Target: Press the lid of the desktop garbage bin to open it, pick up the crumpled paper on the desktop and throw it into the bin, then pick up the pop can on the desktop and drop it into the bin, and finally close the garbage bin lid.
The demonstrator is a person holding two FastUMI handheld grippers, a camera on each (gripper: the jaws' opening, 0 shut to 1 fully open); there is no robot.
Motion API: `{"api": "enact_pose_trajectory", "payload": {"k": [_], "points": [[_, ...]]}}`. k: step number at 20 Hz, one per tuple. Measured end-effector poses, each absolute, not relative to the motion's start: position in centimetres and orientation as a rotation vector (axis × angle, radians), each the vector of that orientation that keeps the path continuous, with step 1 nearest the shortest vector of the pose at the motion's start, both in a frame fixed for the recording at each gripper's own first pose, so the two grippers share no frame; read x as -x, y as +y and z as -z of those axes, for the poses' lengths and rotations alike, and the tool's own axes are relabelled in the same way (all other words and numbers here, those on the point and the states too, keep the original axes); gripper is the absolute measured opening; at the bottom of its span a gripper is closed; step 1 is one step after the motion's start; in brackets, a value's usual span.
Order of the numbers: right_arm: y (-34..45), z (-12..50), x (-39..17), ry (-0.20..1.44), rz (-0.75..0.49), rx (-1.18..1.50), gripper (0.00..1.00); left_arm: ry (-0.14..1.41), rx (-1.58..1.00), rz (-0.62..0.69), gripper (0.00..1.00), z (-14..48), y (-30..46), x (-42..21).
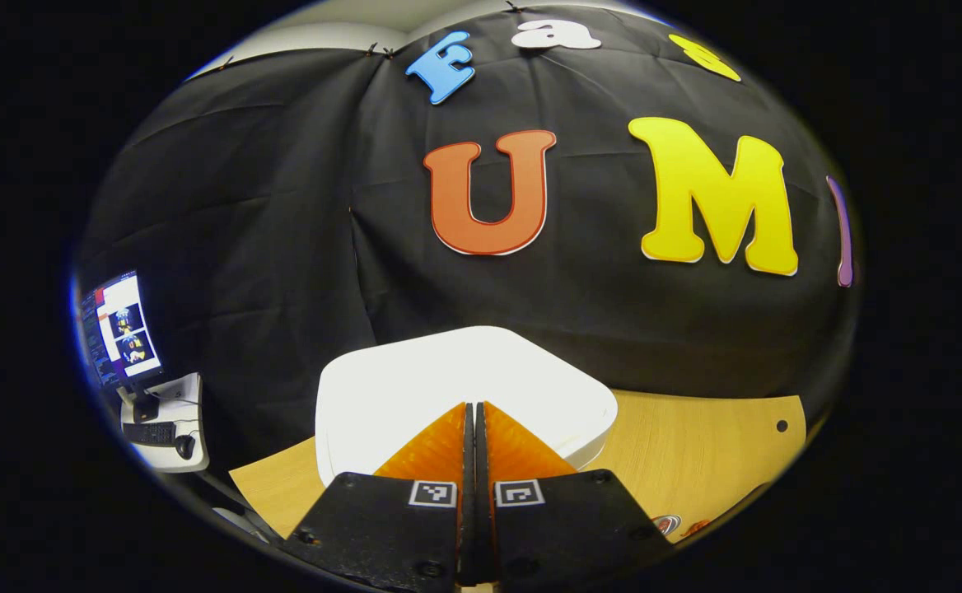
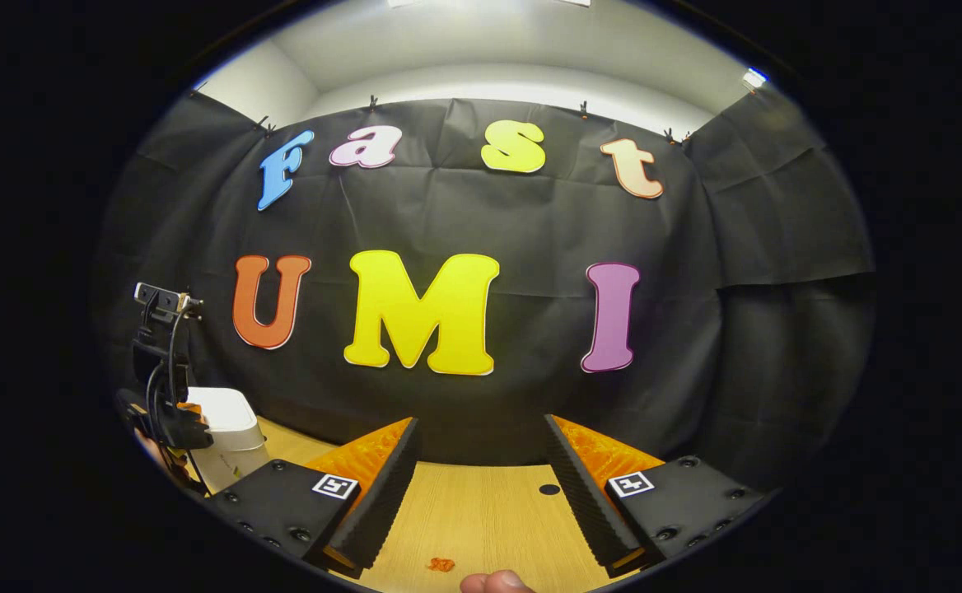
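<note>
Pressing down at the white bin lid [image 1: 456, 387], the left gripper [image 1: 475, 408] had its fingers closed together, tips at the lid's near edge.

Low and centre in the left gripper view sat the bin, its lid smooth, glossy white with rounded corners, on the pale wooden worktop [image 1: 695, 445]. The right gripper [image 2: 481, 428] was spread open over bare worktop; the bin [image 2: 221, 432] appeared at that view's lower left.

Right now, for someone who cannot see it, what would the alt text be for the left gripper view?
A handheld gripper with its two fingers closed together, tips over the shut lid of a white bin on a wooden table. A black cloth wall hangs behind; a monitor stands far left.
</note>
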State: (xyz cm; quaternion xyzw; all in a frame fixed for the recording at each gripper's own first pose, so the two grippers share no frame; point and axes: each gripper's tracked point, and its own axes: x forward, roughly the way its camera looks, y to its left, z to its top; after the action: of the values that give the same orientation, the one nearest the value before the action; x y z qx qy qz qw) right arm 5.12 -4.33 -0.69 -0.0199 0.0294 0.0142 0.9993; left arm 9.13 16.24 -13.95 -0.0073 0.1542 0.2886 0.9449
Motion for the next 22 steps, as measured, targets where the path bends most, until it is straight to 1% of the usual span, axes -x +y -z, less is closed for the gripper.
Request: {"api": "enact_pose_trajectory", "payload": {"k": [2, 5, 8, 11, 14, 19, 22], "points": [[-4.4, 0.4, -4.9, 0.047, -0.027, 0.035, 0.94, 0.299, -0.036, -0.575, 0.03, 12.8, 16.2, -9.2], [-4.3, 0.2, -4.6, 0.043, -0.027, 0.028, 0.93, 0.259, -0.044, -0.553, 0.03, 11.4, 15.5, -9.1], [-4.4, -0.4, -4.4, 0.028, -0.023, 0.015, 0.94, 0.175, -0.066, -0.528, 0.03, 8.2, 14.5, -8.9], [-4.3, -0.6, -4.3, 0.026, -0.023, 0.006, 0.94, 0.116, -0.043, -0.489, 0.02, 6.0, 13.6, -9.0], [-4.2, -0.9, -4.1, 0.014, -0.026, 0.004, 0.94, 0.085, -0.043, -0.482, 0.03, 4.1, 13.8, -8.9], [-4.6, -0.9, -3.8, 0.008, -0.016, -0.007, 0.94, 0.058, -0.041, -0.446, 0.03, 2.9, 13.0, -8.1], [-4.9, -0.8, -3.7, 0.007, -0.007, -0.012, 0.94, 0.047, 0.012, -0.377, 0.03, 2.8, 10.9, -7.4]]}}
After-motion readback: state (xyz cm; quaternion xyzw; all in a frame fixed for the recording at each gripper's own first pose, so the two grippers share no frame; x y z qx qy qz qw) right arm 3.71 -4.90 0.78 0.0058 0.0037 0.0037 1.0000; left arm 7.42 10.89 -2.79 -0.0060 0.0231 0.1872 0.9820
